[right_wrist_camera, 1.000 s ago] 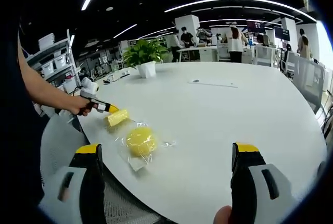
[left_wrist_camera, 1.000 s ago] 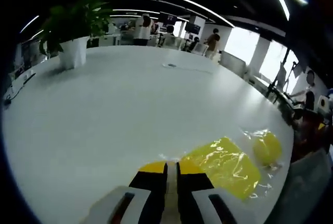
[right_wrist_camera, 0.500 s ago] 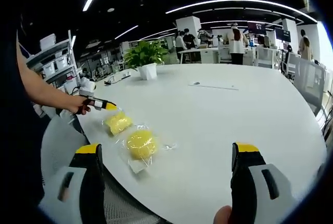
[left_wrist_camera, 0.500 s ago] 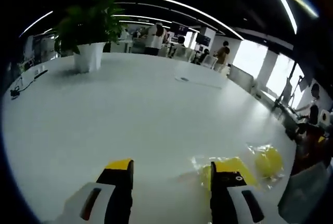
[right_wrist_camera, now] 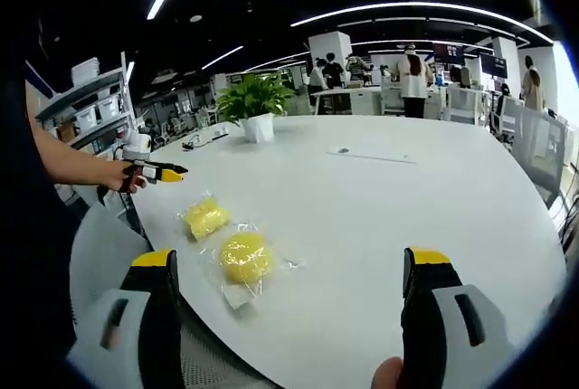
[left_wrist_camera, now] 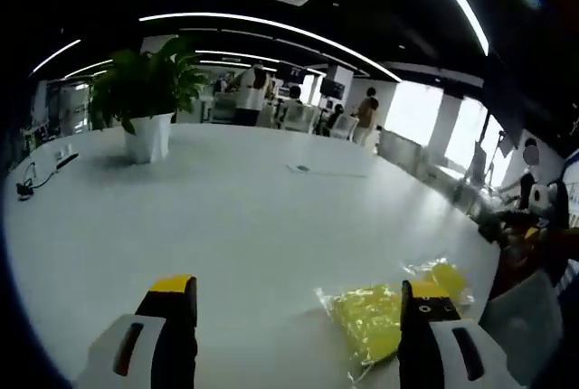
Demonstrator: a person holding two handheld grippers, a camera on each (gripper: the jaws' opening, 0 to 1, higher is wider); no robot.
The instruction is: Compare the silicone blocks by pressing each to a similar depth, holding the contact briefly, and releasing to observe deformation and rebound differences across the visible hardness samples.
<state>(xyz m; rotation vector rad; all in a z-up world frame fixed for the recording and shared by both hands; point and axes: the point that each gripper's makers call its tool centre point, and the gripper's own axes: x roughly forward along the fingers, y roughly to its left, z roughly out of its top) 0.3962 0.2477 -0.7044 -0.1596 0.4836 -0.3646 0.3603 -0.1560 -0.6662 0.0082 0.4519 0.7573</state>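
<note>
- While the left gripper holds its jaws spread wide with nothing between them, it hangs above the white table, near the edge where the two yellow samples lie
- In the left gripper view, the squarish silicone block, in a clear wrapper, lies just inside the right jaw's tip, and the rounder silicone block shows past that jaw, partly hidden by it
- The right gripper view takes in both samples whole: the squarish block lies farther in on the table, the rounder one near the table's edge, the two close together but apart
- That view also shows the left gripper from outside, held in a person's hand off the table's edge, well clear of both blocks and touching neither
- The right gripper also stands wide open and empty, its jaws framing the table's edge, with the rounder block just inside its left jaw
- A potted plant stands far back on the table; the right gripper view shows it too
- Count: two yellow silicone blocks, each in its own clear bag; two grippers, both open; one potted plant
- A flat pale item lies alone toward the table's far side; what it is cannot be told
</note>
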